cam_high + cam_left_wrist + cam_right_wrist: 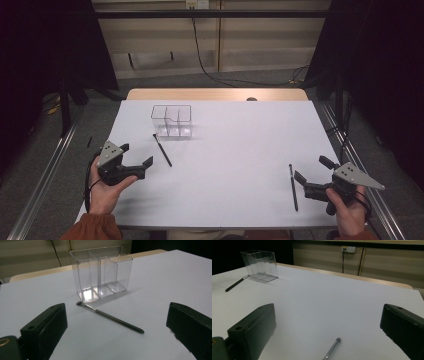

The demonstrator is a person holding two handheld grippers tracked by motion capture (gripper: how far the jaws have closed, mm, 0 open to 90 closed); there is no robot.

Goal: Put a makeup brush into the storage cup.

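This looks like a lab or test room set up for recording, not a home or office. A desk [225, 165] with a plain white top stands alone on a grey carpeted floor [250, 80], with metal rails [45, 175] running along both sides of it. Black curtains [45, 45] hang at left and right and close the space in. Behind the desk is a bare beige panelled wall [260, 35] with a socket [196, 4] near its top, and a black cable [200, 50] runs down from it and across the floor.
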